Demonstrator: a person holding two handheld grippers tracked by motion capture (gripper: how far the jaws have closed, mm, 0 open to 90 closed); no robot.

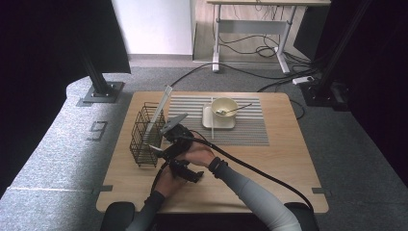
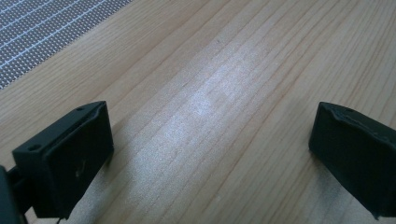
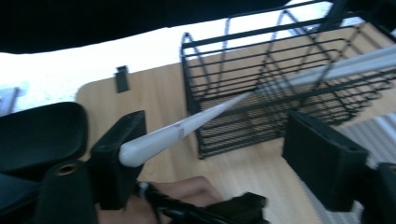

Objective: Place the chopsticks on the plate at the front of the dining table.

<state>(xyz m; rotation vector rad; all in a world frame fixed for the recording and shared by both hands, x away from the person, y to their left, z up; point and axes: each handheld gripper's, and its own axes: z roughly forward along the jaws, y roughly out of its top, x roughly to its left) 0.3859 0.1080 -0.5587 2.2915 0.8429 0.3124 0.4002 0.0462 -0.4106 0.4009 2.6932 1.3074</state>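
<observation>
Pale wood grain lies under your left gripper point(image 2: 205, 140), whose jaws stand wide apart over the bare table point(image 2: 224, 70) with nothing between them. In the high view it sits nearest you, low by the table's front edge.

Just beyond it, your right gripper point(image 3: 210, 149) points at the black wire basket point(image 3: 280, 88). Its jaws are partly open and have just been closing. The white chopstick point(image 3: 159, 137) runs between them, its blunt end against the left pad — the right pad stands clear of it, so nothing is clamped. The stick's far part leans across the basket's rim.

The basket stands near the table's left edge point(image 1: 144, 132), beside a grey striped mat point(image 1: 250, 127). On the mat, well apart from both grippers — a cream bowl point(image 1: 224, 107) with a spoon point(image 1: 234, 110) in it rests on a small tray point(image 1: 211, 122).
</observation>
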